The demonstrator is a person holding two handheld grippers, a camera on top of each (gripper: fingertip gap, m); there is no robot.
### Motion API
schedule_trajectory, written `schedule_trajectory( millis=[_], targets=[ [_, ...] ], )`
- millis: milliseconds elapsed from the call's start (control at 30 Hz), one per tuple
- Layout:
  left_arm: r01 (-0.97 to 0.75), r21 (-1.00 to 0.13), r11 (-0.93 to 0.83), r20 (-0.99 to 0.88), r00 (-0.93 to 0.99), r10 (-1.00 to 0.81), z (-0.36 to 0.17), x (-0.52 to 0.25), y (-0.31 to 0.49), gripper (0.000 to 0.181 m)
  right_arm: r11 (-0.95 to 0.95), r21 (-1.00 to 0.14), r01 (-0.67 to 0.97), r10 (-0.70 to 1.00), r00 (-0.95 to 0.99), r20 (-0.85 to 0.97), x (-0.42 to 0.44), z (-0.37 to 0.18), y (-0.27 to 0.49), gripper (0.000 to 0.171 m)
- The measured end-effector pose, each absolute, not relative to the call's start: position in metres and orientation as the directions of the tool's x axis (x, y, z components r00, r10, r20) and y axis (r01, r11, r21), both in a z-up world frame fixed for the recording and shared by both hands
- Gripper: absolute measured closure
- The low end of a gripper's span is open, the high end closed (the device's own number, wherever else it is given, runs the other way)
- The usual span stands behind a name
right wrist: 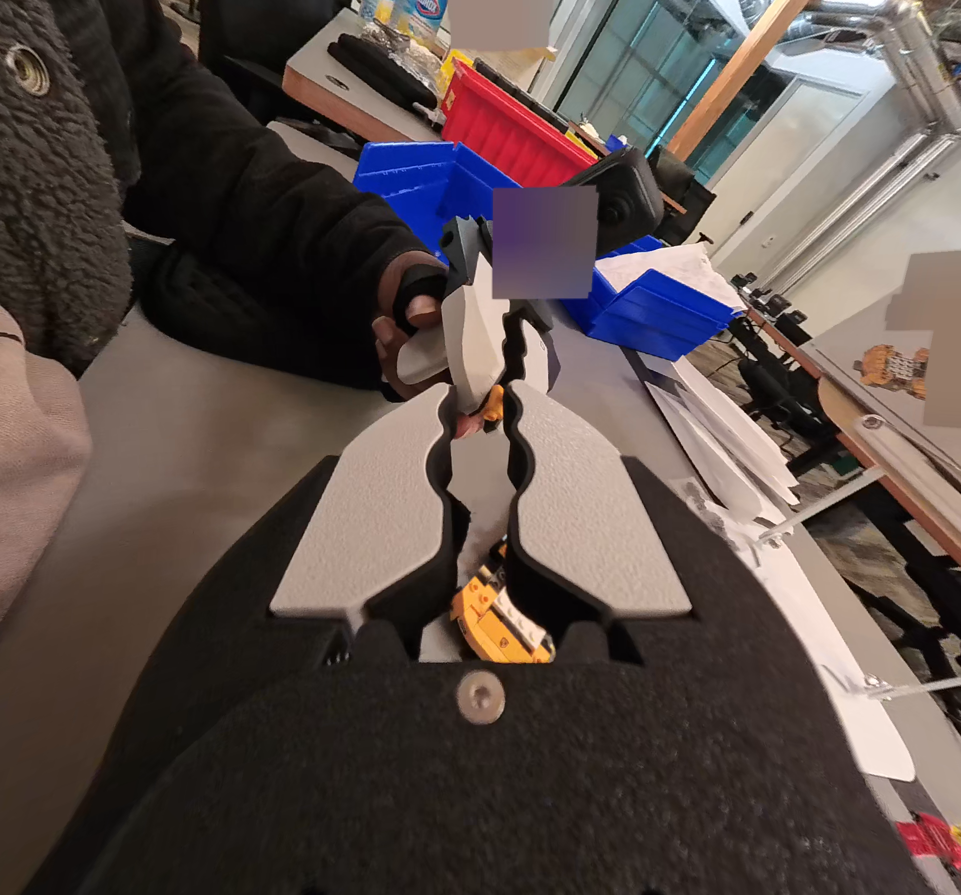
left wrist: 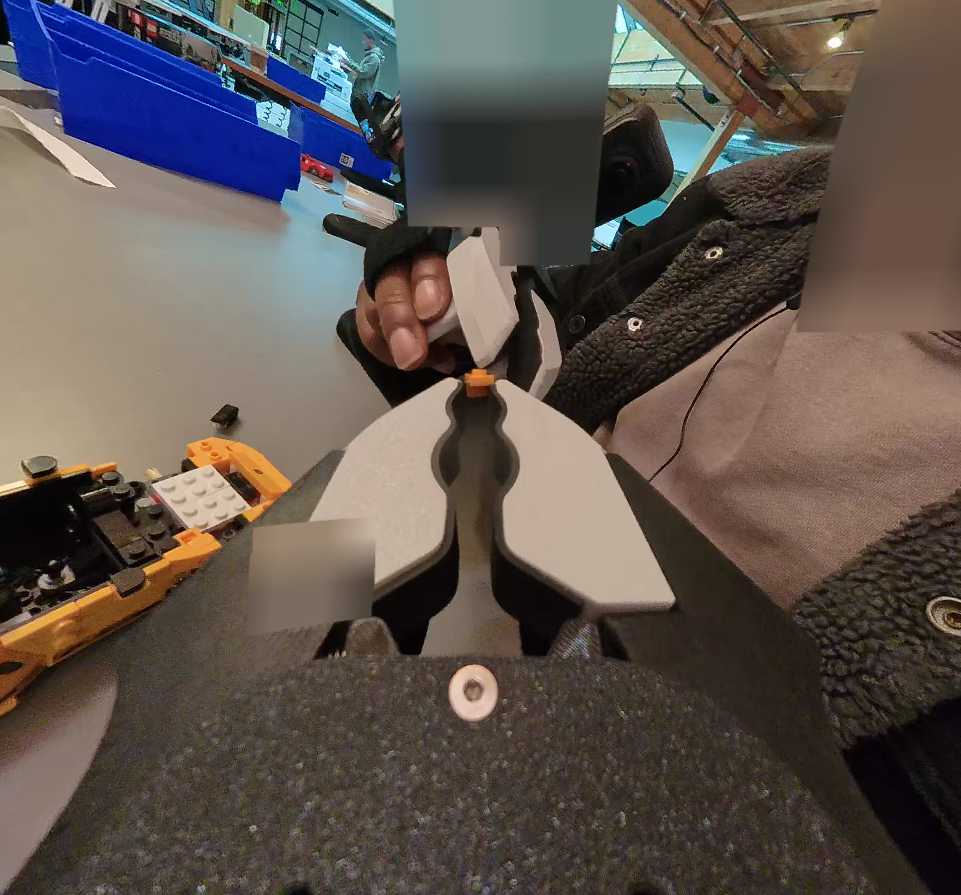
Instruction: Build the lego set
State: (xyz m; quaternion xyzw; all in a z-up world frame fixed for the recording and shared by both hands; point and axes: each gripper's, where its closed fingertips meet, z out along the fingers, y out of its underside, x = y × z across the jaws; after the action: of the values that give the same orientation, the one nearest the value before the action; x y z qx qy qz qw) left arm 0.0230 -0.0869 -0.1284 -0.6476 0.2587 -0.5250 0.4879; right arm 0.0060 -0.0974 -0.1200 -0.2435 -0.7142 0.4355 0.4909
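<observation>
Far left in the left wrist view, the partly built orange and black lego car [left wrist: 119,532] lies on the grey bench [left wrist: 182,298], its white studded plates [left wrist: 200,493] facing up. A small loose black piece [left wrist: 225,413] sits on the bench just beyond it, apart from the car. Further back stand stacked blue bins [left wrist: 156,105].

At centre, the left gripper [left wrist: 477,385] is raised off the bench with its tips closed onto a small orange lego piece [left wrist: 477,384], pinched right at the ends of the fingers. Directly past it, the right gripper [left wrist: 499,350], held in a hand [left wrist: 403,308], points its tips down at that piece; they seem to touch it, though the contact is hard to see.

In the right wrist view, the right gripper [right wrist: 478,404] is slightly open, with the left gripper's grey fingertip [right wrist: 476,350] and the orange piece [right wrist: 494,402] sitting between its tips. Whether its jaws press on the piece is unclear. The car [right wrist: 499,620] shows below, through the gap at the base of the fingers. To the right lie white paper sheets [right wrist: 717,443].
</observation>
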Motion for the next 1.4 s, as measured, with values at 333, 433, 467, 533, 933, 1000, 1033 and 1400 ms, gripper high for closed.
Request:
schedule_trajectory(
  millis=[333,433,467,533,933,1000,1033,1400],
  targets=[
    [0.183,-0.867,-0.463,0.493,0.190,-0.849,-0.127,0.030,-0.099,0.174,0.378,-0.923,-0.068,0.771,-0.528,0.355,0.014,-0.120,-0.110,0.148],
    [0.199,-0.844,-0.498,0.528,0.143,-0.837,-0.126,0.031,-0.101,0.174,0.381,-0.921,-0.074,0.766,-0.532,0.360,0.014,-0.120,-0.113,0.147],
    [0.207,-0.833,-0.513,0.543,0.126,-0.830,-0.125,0.031,-0.102,0.174,0.387,-0.919,-0.077,0.766,-0.529,0.367,0.014,-0.119,-0.113,0.147],
    [0.231,-0.795,-0.561,0.591,0.083,-0.803,-0.124,0.031,-0.101,0.174,0.404,-0.911,-0.080,0.766,-0.515,0.385,0.014,-0.120,-0.111,0.147],
    [0.324,-0.669,-0.669,0.699,-0.032,-0.714,-0.117,0.028,-0.096,0.174,0.654,-0.751,-0.085,0.706,-0.287,0.647,0.001,-0.120,-0.096,0.158],
    [0.325,-0.669,-0.669,0.700,-0.026,-0.713,-0.117,0.028,-0.095,0.174,0.666,-0.741,-0.085,0.697,-0.281,0.660,0.002,-0.121,-0.095,0.159],
    [0.323,-0.673,-0.665,0.697,-0.023,-0.717,-0.117,0.028,-0.095,0.174,0.657,-0.749,-0.087,0.703,-0.290,0.650,0.002,-0.121,-0.096,0.160],
    [0.331,-0.663,-0.671,0.719,0.032,-0.694,-0.123,0.021,-0.089,0.168,0.710,-0.703,-0.048,0.651,-0.338,0.680,0.007,-0.130,-0.090,0.160]
  ],
)
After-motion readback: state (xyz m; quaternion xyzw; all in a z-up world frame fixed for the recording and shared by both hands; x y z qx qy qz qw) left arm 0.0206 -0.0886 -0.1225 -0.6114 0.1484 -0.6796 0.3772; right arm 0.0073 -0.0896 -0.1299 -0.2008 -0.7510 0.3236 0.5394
